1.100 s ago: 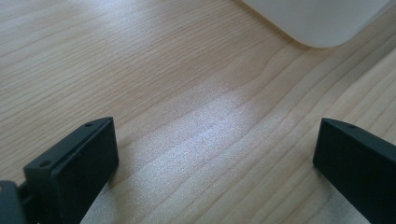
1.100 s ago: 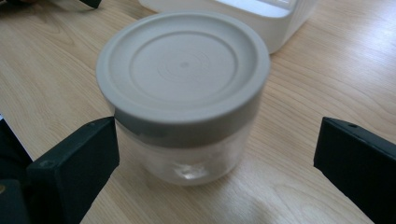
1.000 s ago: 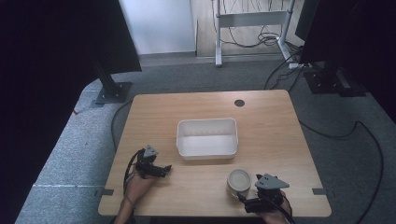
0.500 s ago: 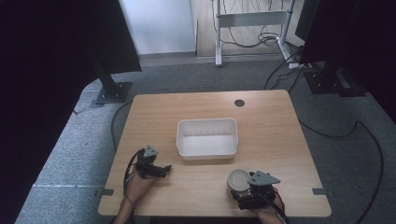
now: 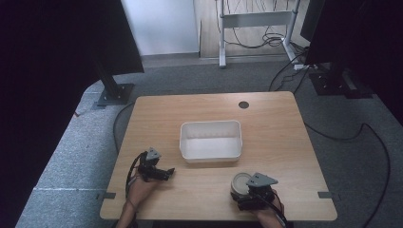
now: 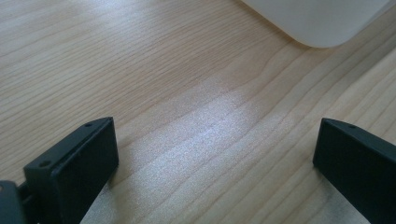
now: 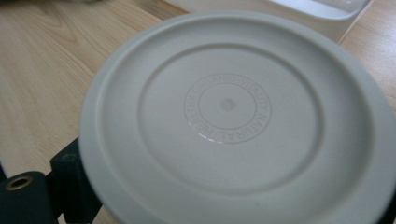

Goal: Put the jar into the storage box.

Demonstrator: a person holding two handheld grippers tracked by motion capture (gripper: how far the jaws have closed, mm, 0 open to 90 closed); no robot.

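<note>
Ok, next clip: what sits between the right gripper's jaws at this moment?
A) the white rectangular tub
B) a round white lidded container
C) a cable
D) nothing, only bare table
B: in the right gripper view the round white lidded container sits between the jaws of the right gripper, while the white tub stands apart behind it.
</note>
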